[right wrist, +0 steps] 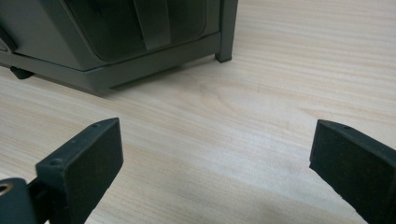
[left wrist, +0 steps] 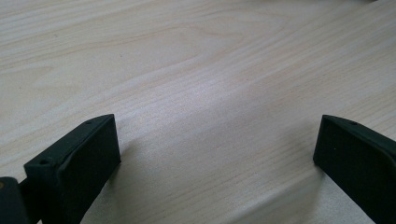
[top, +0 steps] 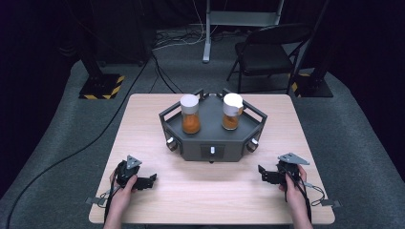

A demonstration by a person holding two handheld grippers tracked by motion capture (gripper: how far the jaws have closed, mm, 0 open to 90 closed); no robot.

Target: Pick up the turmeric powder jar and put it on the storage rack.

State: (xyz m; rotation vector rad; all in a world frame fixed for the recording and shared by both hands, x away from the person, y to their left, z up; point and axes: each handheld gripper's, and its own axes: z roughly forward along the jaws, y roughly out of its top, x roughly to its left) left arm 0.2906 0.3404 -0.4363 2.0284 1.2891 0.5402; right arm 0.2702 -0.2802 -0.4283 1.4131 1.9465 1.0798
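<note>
A dark grey angular stand [top: 212, 143] sits mid-table with knobs on its front faces. On top of it stand two clear jars of orange powder with white lids, one at left [top: 190, 114] and one at right [top: 232, 111]. My left gripper [top: 152, 180] rests on the wood near the front left, open, with only bare tabletop [left wrist: 205, 107] between its jaws. My right gripper [top: 261, 171] lies near the front right, open and holding nothing. The stand's lower corner [right wrist: 116, 42] fills the upper left of the right gripper view, well beyond the right gripper [right wrist: 217, 154].
The light wood table [top: 143, 119] stands on grey carpet. A black folding chair [top: 270, 50] and a white post base [top: 207, 52] are behind it. Yellow-black striped bases [top: 101, 87] sit at the back left and back right. A cable [top: 57, 164] runs across the floor at left.
</note>
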